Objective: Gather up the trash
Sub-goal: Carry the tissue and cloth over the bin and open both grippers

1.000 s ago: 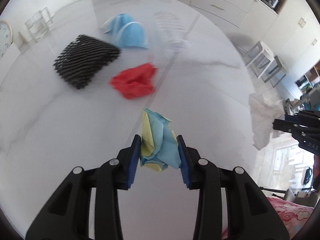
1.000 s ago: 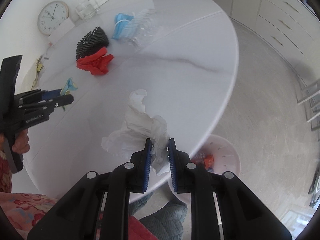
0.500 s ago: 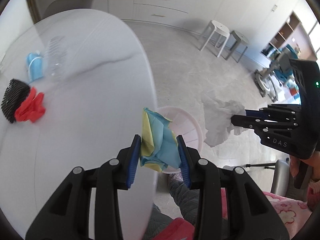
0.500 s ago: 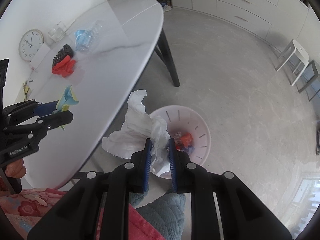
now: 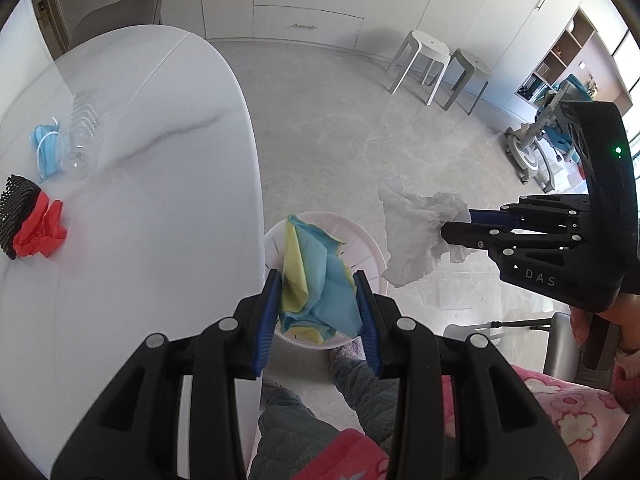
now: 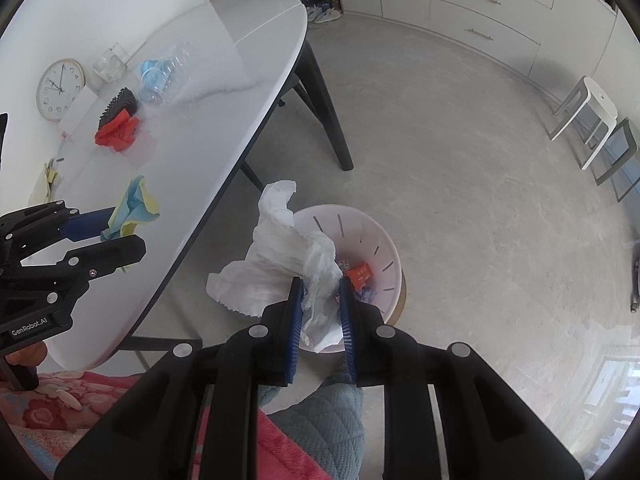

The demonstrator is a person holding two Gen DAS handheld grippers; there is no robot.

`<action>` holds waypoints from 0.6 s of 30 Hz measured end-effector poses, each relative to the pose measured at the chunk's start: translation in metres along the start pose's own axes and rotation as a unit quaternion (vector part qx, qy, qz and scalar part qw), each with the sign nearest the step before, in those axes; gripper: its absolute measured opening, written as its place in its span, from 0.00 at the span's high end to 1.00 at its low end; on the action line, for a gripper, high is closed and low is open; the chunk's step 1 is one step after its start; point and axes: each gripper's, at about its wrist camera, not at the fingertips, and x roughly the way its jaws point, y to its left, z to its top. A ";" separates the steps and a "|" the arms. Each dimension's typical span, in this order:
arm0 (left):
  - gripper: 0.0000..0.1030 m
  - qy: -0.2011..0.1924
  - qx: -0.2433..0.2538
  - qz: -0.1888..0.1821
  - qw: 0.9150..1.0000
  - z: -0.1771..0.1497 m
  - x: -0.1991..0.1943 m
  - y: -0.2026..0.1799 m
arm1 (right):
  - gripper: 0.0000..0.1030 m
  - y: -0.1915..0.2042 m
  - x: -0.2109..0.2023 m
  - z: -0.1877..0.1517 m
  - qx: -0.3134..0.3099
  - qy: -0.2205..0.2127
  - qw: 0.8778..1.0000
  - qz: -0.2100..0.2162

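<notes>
My left gripper [image 5: 317, 284] is shut on a crumpled blue and yellow paper [image 5: 316, 276], held off the table edge above the pale pink trash bin [image 5: 370, 248] on the floor. My right gripper [image 6: 320, 292] is shut on a crumpled white tissue [image 6: 280, 264], held over the same bin [image 6: 384, 248], which holds red and other scraps. In the left wrist view the right gripper [image 5: 452, 232] holds the tissue [image 5: 412, 236] to the right of the bin. In the right wrist view the left gripper [image 6: 120, 236] holds the paper [image 6: 136, 208] over the table edge.
On the white marble table [image 5: 140, 220] lie a red crumpled wrapper [image 5: 40, 232], a black foam net [image 5: 16, 204], a blue face mask [image 5: 44, 148] and a clear plastic bottle [image 5: 80, 124]. A clock [image 6: 60, 90] leans at the wall. Stools [image 5: 432, 64] stand on the floor.
Both grippers have swung from over the table to beyond its edge, carrying the paper and the tissue toward and above the bin. Both stay shut.
</notes>
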 end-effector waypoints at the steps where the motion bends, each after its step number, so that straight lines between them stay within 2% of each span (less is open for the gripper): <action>1: 0.65 0.001 -0.001 0.001 1.000 0.000 0.000 0.000 | 0.69 0.001 0.001 0.000 0.000 0.000 1.000 -0.001; 2: 0.65 0.001 -0.001 0.003 1.000 0.000 0.000 0.000 | 0.65 0.003 0.002 0.000 0.000 0.000 1.000 -0.003; 4: 0.65 0.001 -0.002 0.005 1.000 0.002 0.002 -0.002 | 0.42 0.003 0.002 0.001 0.000 -0.003 1.000 -0.010; 5: 0.65 0.002 -0.002 0.006 1.000 0.002 0.002 -0.002 | 0.37 0.003 0.002 0.001 0.001 -0.005 1.000 -0.015; 7: 0.65 0.002 -0.002 0.008 1.000 0.002 0.003 -0.003 | 0.20 0.000 0.000 0.002 0.008 -0.009 1.000 -0.024; 9: 0.65 0.002 -0.002 0.008 1.000 0.002 0.003 -0.004 | 0.10 -0.003 -0.001 0.003 0.021 -0.010 0.999 -0.034; 10: 0.65 0.002 -0.001 0.008 1.000 0.002 0.003 -0.004 | 0.06 -0.006 -0.002 0.003 0.026 -0.010 0.999 -0.037; 18: 0.65 0.005 0.002 0.001 1.000 0.001 0.004 -0.007 | 0.05 -0.018 0.000 -0.006 0.066 0.004 0.997 -0.036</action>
